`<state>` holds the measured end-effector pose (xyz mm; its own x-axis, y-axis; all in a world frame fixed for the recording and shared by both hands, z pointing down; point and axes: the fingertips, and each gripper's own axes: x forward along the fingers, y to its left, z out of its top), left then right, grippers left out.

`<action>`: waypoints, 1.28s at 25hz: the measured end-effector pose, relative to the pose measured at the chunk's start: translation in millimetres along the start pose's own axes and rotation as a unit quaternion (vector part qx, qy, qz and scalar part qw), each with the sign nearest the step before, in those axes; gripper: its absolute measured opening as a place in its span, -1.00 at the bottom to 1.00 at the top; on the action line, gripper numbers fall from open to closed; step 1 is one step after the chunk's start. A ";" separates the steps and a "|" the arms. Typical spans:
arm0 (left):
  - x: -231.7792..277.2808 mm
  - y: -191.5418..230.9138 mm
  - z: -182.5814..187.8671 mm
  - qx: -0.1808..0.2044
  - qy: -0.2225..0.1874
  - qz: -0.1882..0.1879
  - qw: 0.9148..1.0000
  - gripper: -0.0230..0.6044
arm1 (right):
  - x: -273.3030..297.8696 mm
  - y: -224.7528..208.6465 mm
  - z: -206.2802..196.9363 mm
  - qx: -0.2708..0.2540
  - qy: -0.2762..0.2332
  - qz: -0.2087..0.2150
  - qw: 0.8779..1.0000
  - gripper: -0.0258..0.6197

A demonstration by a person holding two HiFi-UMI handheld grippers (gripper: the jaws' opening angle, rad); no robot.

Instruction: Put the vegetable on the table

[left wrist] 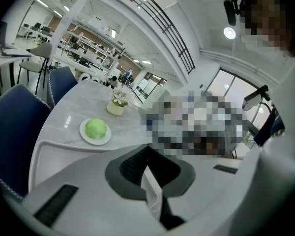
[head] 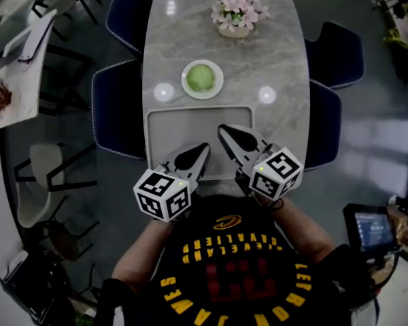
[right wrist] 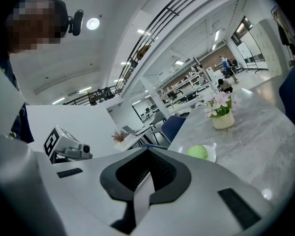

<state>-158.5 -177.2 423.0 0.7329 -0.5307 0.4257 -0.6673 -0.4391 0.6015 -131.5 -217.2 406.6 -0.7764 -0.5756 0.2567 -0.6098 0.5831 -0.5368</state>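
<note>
Your two grippers were nearest, held just above the near part of the gray tray [head: 164, 124]. Your left gripper [head: 202, 148] had its jaws pressed together with nothing between them, and your right gripper [head: 224, 130] was pressed together and empty too. The round green vegetable [head: 201, 77] sat on a small white plate [head: 218, 90], and that plate stood on the stone table [head: 190, 19], just past the far edge of the tray and not on it. A pot of pink flowers [head: 236, 12] stood farther along the table, well apart from the plate. So the job looked done to me (the vegetable was on the table and neither gripper was touching it). The step in hand looked like getting your grippers away, and the good way to do that was slow and gentle. You needed to keep both jaw tips above the tray rim, so you did not bump or drag the tray. You also needed to stay on your own side of the plate, since one small knock could have rolled the vegetable off.
</note>
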 end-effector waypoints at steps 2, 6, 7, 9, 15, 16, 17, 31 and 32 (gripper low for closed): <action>-2.7 -3.6 1.6 -0.010 -0.010 -0.005 1.000 -0.92 | -3.5 5.2 1.0 -0.003 -0.006 -0.003 1.000 -0.91; -9.0 -11.4 8.8 0.007 -0.029 -0.002 1.000 -0.92 | -9.0 21.0 6.7 -0.011 -0.015 -0.003 1.000 -0.91; -10.2 -13.4 11.5 0.012 -0.034 -0.002 0.999 -0.92 | -10.1 24.6 7.9 -0.015 -0.016 -0.003 1.000 -0.91; -11.2 -17.0 16.7 0.021 -0.044 -0.002 0.999 -0.92 | -12.5 29.2 10.2 -0.026 -0.016 -0.005 1.000 -0.91; -10.2 -22.8 22.3 0.029 -0.054 -0.009 0.998 -0.92 | -21.2 30.9 12.3 -0.041 -0.017 -0.015 0.999 -0.91; -9.9 -23.4 21.9 0.028 -0.053 -0.010 0.998 -0.92 | -22.3 31.7 11.6 -0.041 -0.015 -0.015 0.999 -0.91; -9.4 -23.9 21.1 0.027 -0.051 -0.011 0.998 -0.92 | -23.2 32.3 10.8 -0.041 -0.013 -0.015 0.999 -0.91; -2.2 -20.5 15.7 0.027 -0.037 -0.006 0.999 -0.92 | -23.3 30.3 9.5 -0.043 -0.010 -0.015 0.999 -0.91; -2.0 -20.0 15.3 0.027 -0.037 -0.005 0.999 -0.92 | -23.2 30.1 8.8 -0.043 -0.009 -0.014 0.999 -0.91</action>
<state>-148.7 -178.5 399.8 0.7285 -0.5779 0.3678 -0.6682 -0.4814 0.5672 -130.5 -191.3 377.4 -0.7557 -0.6030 0.2554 -0.6438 0.6127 -0.4584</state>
